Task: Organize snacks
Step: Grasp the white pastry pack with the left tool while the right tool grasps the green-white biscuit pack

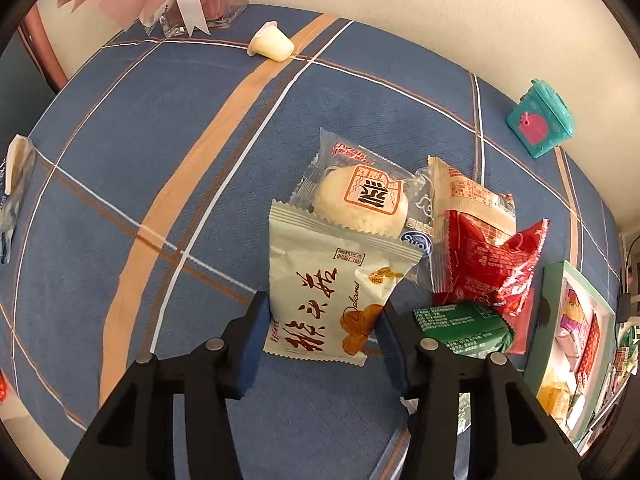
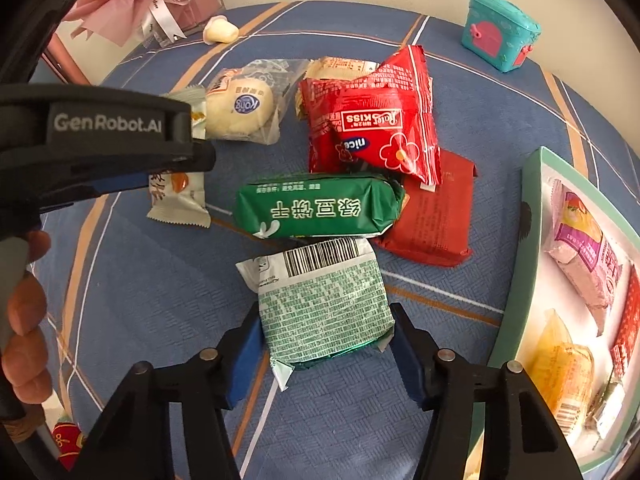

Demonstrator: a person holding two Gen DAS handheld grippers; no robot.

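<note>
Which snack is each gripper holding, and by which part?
Left gripper: the white packet, by its two side edges. Right gripper: the pale green packet, also across its sides, near its lower end.

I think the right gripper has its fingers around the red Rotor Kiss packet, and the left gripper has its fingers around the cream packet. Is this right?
Not quite. In the right wrist view, the right gripper has its fingers around the green-and-white packet lying barcode side up; the red packet lies farther back in the pile, untouched. The left gripper does bracket the cream packet, as you said.
</note>
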